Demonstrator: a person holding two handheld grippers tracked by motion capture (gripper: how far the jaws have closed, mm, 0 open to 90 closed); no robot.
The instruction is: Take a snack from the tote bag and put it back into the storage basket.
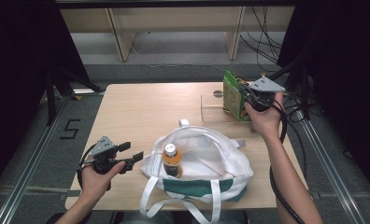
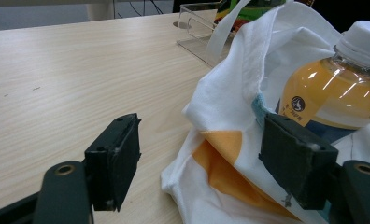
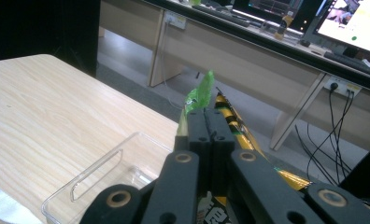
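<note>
Jaws of the right gripper pinch the green snack bag by its top edge above the clear tray near the surface's far right corner, a sensible hold since it looks light and crushable, while the left gripper gapes beside the tote bag.

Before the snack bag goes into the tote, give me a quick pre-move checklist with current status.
1. Right tongs shut on the green snack bag: ok.
2. Snack bag lifted clear of the clear tray: ok.
3. White tote bag mouth open: ok.
4. Room beside the orange drink bottle in the tote: cannot tell.
5. Left tongs open at the tote's edge, not yet holding it: not ok.
</note>
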